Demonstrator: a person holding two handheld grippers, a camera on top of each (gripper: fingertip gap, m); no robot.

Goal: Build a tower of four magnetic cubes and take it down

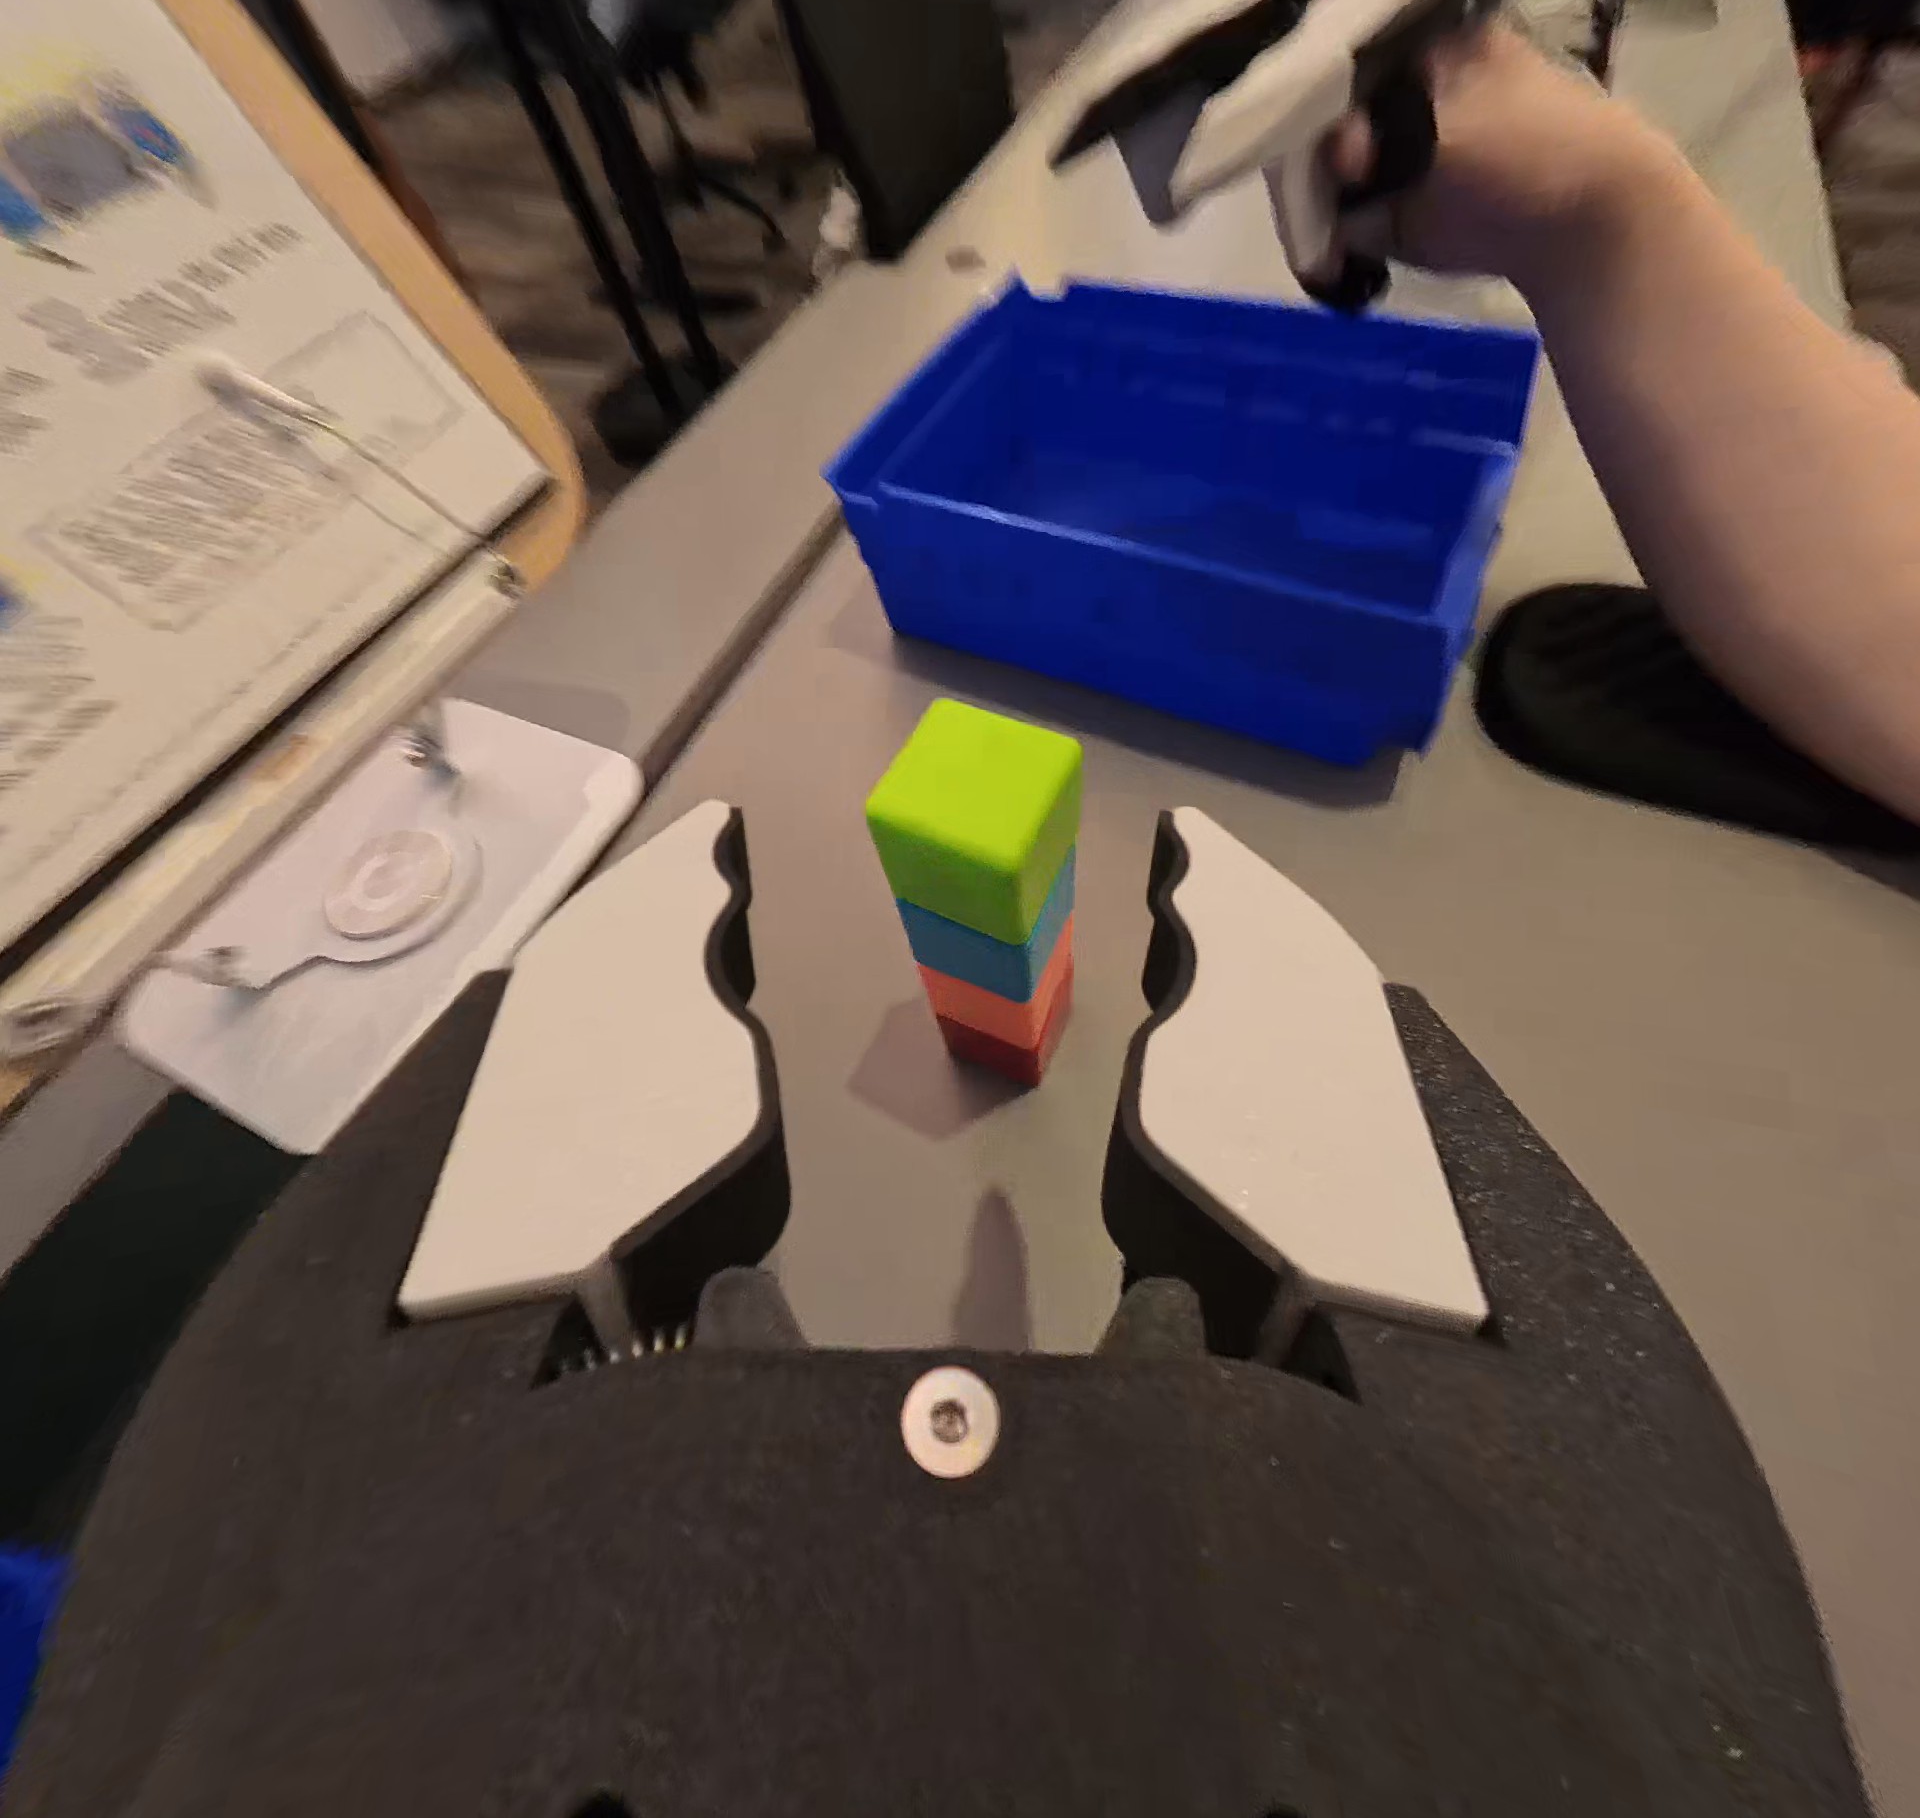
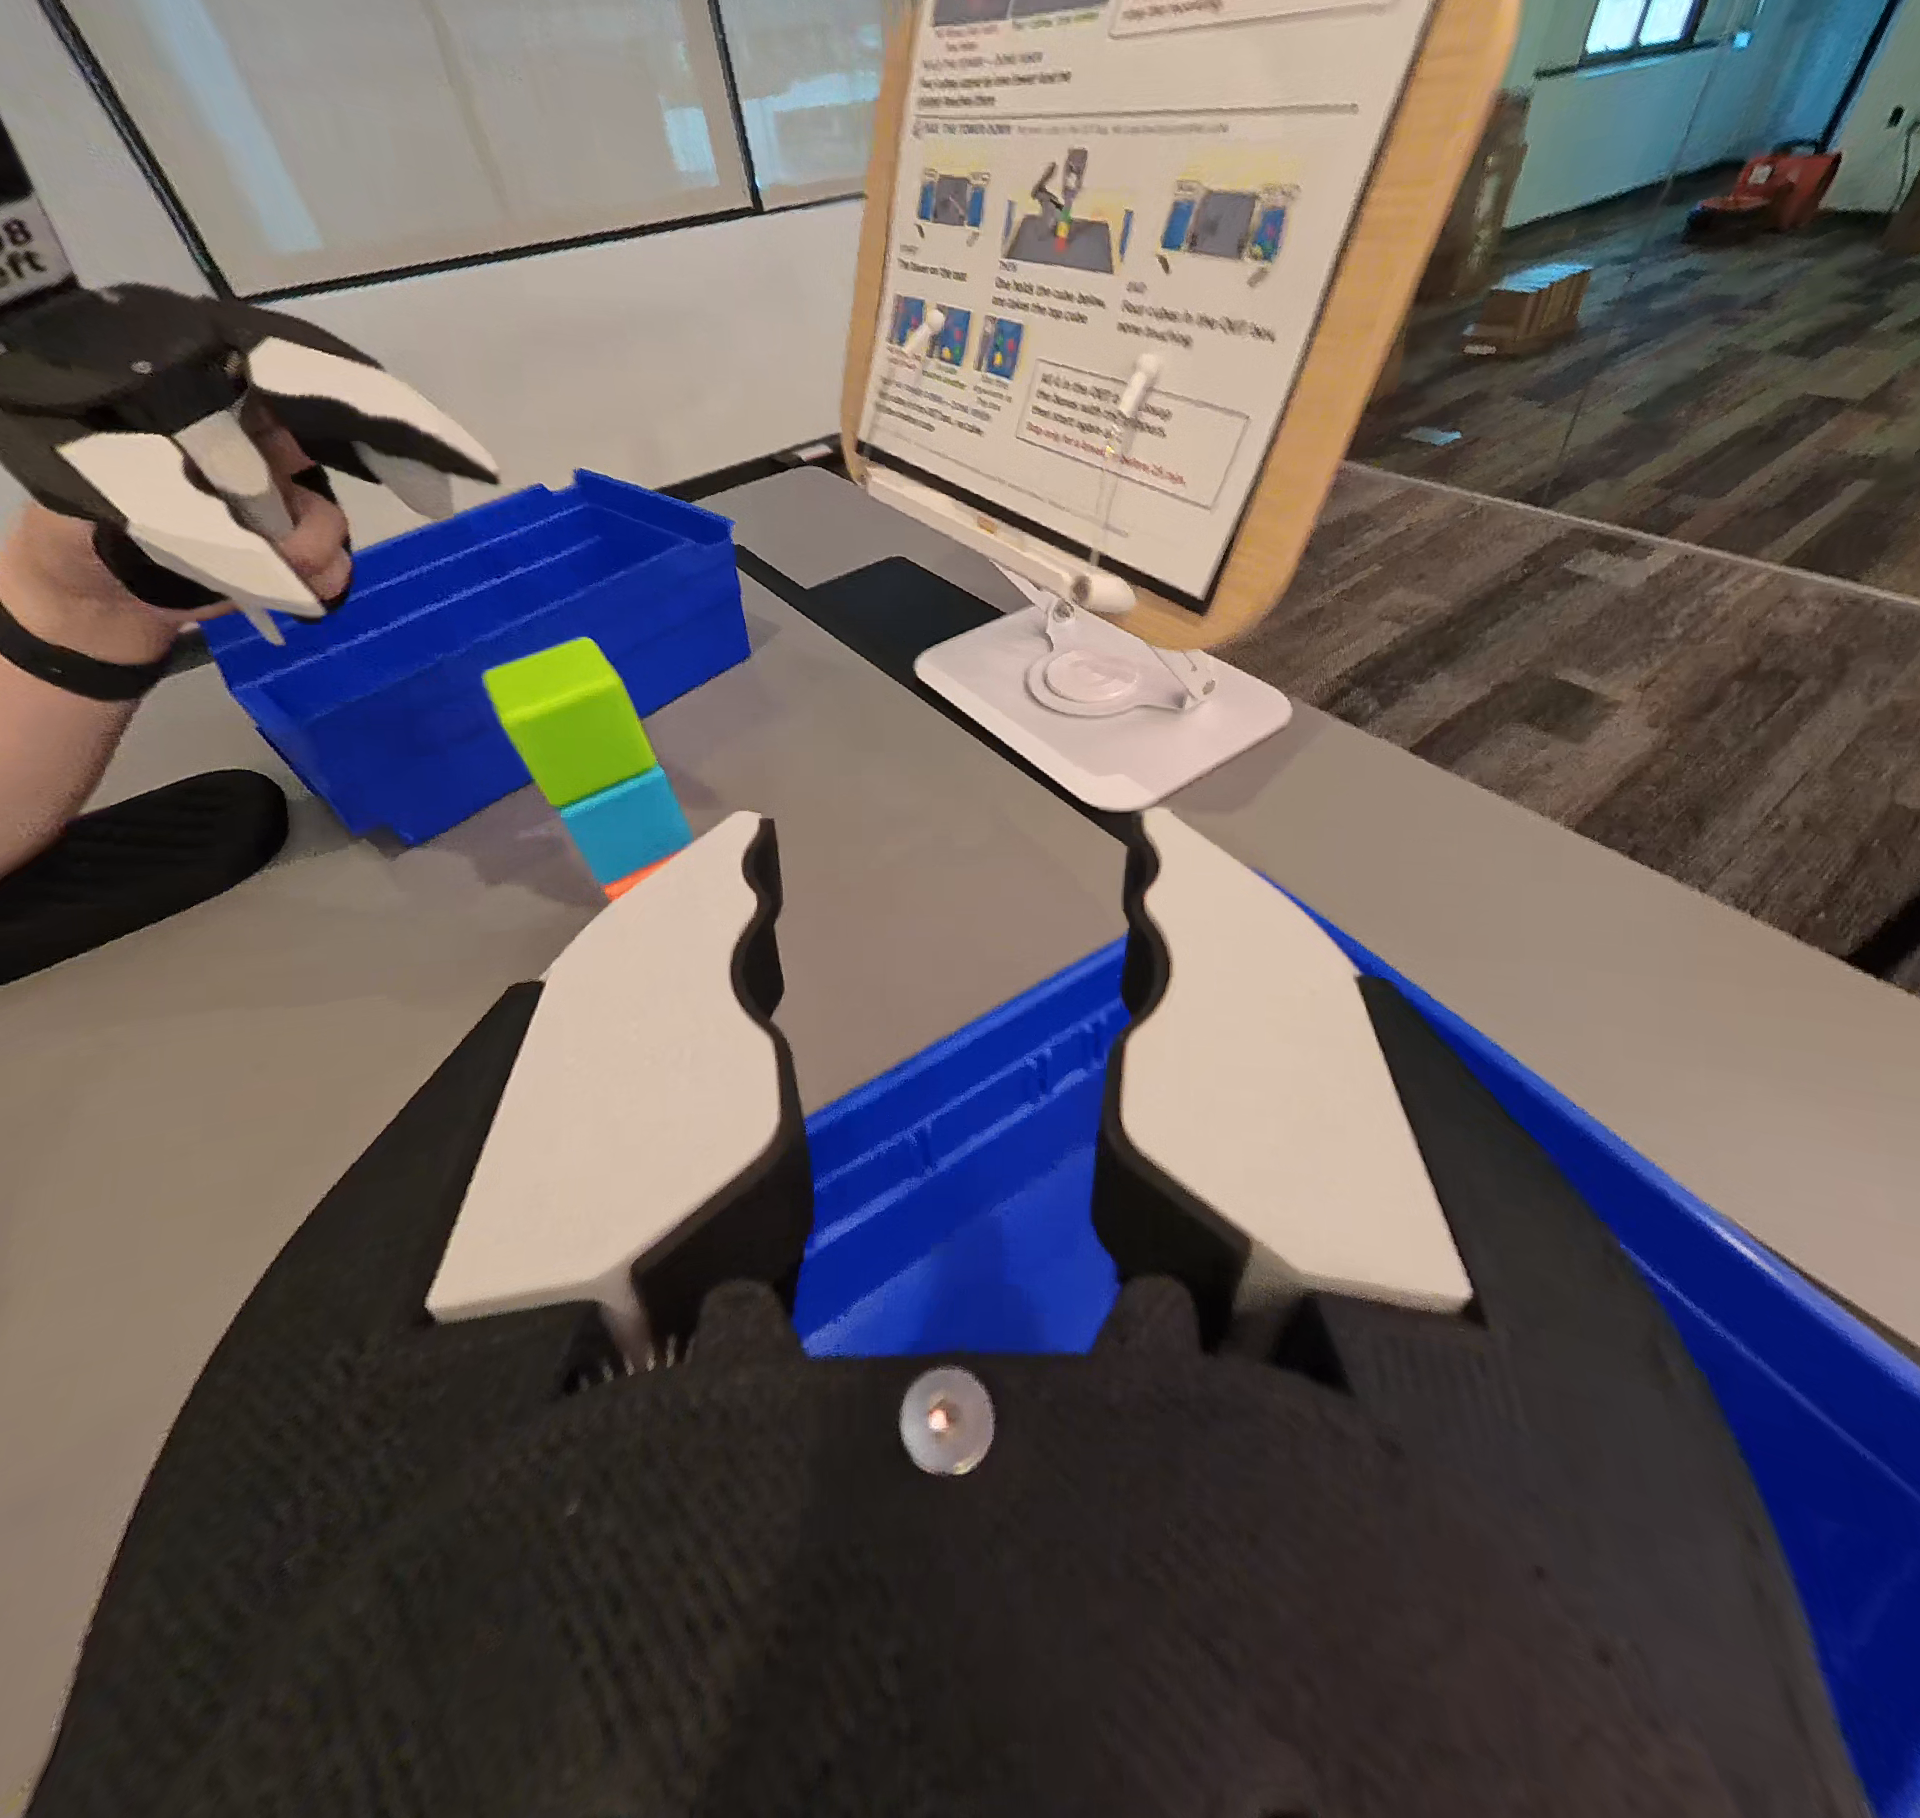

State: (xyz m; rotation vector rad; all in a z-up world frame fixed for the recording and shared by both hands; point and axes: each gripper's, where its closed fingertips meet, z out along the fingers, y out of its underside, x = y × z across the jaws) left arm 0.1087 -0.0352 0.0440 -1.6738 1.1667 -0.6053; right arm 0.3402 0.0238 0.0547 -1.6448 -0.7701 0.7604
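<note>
A tower of magnetic cubes stands on the grey table: green cube on top, then blue cube, orange cube and red cube. My left gripper is open and empty, held above and short of the tower, not touching it. My right gripper is open and empty over a blue bin. In the right wrist view I see the green cube, blue cube and a sliver of orange; my finger hides the red one.
The bin under the right gripper looks empty. A second blue bin lies beyond the tower, below the left gripper. An instruction board on a white stand sits at the table edge. Black pads lie under the forearms. Left tips to right tips: about 25 cm. From my left tips it is roughly 7 cm to the green cube; from my right, 15 cm.
</note>
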